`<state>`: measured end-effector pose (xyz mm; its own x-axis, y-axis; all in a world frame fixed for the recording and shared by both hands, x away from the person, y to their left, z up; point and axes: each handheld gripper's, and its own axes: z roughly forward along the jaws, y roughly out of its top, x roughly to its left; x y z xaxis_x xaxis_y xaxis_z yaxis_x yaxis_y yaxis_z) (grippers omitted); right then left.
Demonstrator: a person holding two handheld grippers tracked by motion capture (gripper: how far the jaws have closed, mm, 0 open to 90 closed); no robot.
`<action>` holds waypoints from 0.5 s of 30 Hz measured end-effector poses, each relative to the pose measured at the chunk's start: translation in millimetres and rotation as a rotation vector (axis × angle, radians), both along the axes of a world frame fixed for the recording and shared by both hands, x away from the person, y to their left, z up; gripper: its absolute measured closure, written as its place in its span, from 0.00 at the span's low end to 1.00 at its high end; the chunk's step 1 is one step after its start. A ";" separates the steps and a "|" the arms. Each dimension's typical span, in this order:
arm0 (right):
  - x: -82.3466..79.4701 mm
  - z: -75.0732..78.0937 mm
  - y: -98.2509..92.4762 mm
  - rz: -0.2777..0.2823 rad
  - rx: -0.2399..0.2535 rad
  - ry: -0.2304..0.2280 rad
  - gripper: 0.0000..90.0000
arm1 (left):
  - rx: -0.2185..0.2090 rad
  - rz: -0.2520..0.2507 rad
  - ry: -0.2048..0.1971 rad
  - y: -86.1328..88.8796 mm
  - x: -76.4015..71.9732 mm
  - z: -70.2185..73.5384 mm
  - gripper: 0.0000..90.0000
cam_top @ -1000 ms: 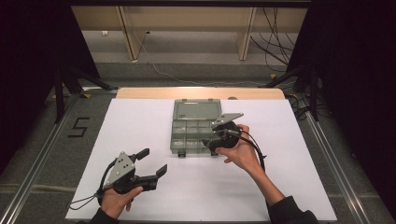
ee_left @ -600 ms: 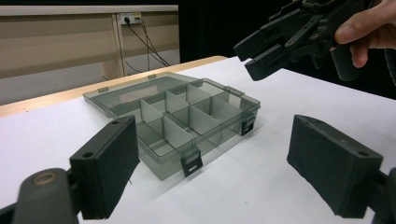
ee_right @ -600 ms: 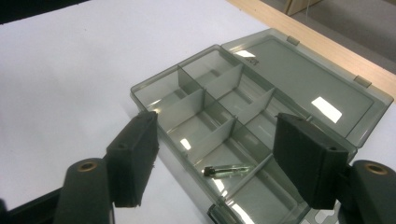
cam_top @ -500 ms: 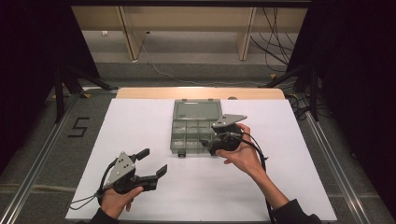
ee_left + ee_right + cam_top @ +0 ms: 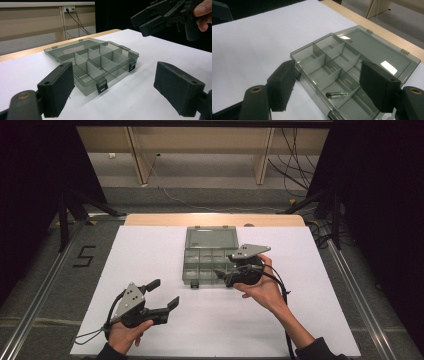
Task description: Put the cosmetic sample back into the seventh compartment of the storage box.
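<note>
A smoky clear compartment box (image 5: 202,262) lies open on the white table, its lid (image 5: 211,238) laid flat behind it. A small dark cylinder (image 5: 337,94) lies in one near compartment. My right gripper (image 5: 224,277) hovers at the box's front right corner, pointing left over the compartments. Its jaws have just been opening and stand open (image 5: 330,85) with nothing held between the pads. From the left gripper view the right gripper (image 5: 144,23) shows above and beyond the box (image 5: 100,62). My left gripper (image 5: 164,292) rests at the front left, open and empty (image 5: 115,92), facing the box.
White paper covers the table (image 5: 150,250), with a wooden edge strip (image 5: 150,219) at the back. Cables trail from both grippers toward the front edge. Dark curtains and stands flank the table. A "5" mark (image 5: 84,256) is taped on the floor at left.
The right gripper's jaws stand a little wider and the hand has barely shifted at the box's corner. The left gripper has not moved.
</note>
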<state>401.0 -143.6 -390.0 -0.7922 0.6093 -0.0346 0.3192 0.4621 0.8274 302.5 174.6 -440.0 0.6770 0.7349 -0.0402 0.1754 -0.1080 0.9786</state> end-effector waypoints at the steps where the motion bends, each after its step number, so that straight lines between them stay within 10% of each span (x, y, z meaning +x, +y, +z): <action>1: -1.0 0.4 0.0 0.001 0.008 -0.005 0.33 | 0.000 0.000 -0.001 0.1 0.1 0.1 0.17; 15: -13.0 2.0 -6.9 0.015 0.052 -0.025 0.30 | 0.002 -0.001 0.005 -0.2 -0.1 -0.3 0.17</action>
